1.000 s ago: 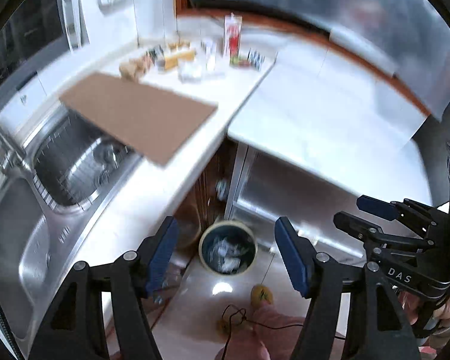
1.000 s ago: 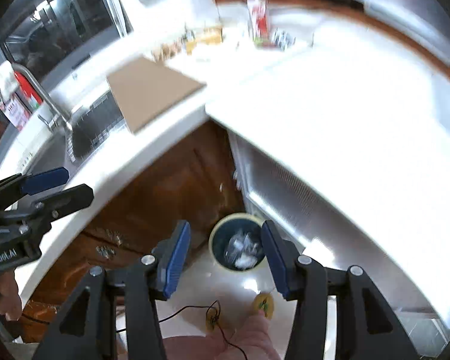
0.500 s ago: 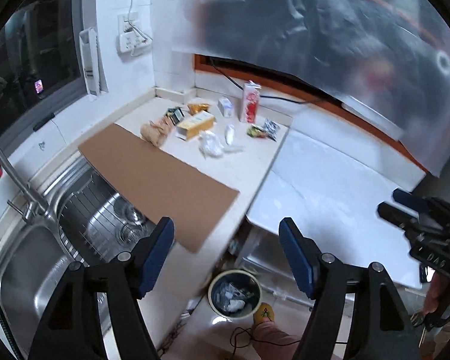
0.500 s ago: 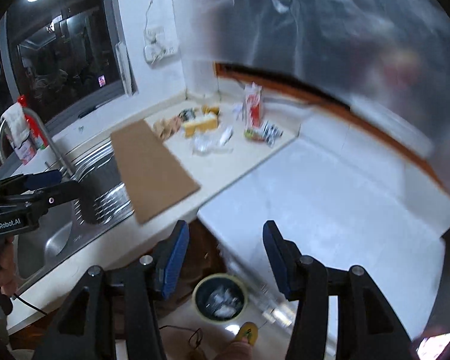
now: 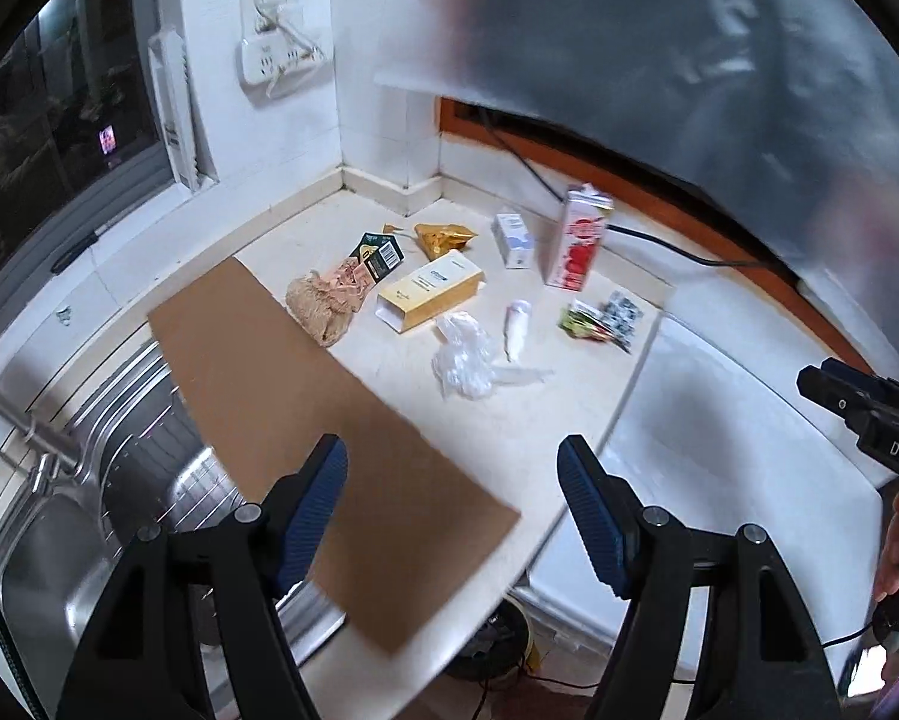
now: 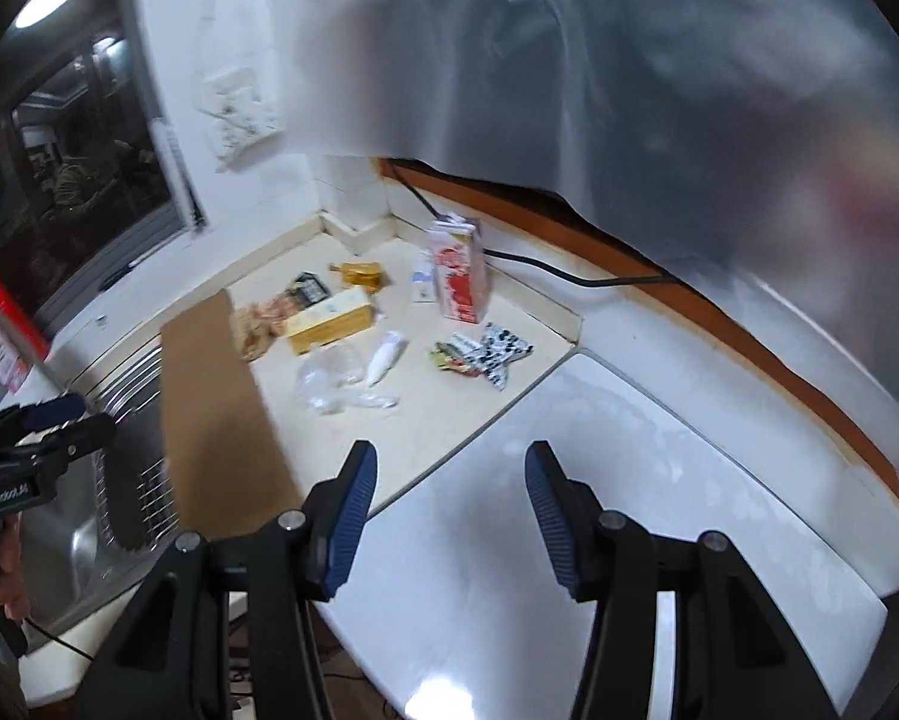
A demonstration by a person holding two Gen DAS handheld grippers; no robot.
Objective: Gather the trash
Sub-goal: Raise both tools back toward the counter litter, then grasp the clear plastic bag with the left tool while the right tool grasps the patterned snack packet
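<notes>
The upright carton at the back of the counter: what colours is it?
The carton is white with red print, clearest in the left wrist view.

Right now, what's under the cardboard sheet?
The cardboard sheet lies partly on the counter and overhangs the steel sink; a wire rack shows beside its edge. What lies directly beneath it is covered.
</notes>
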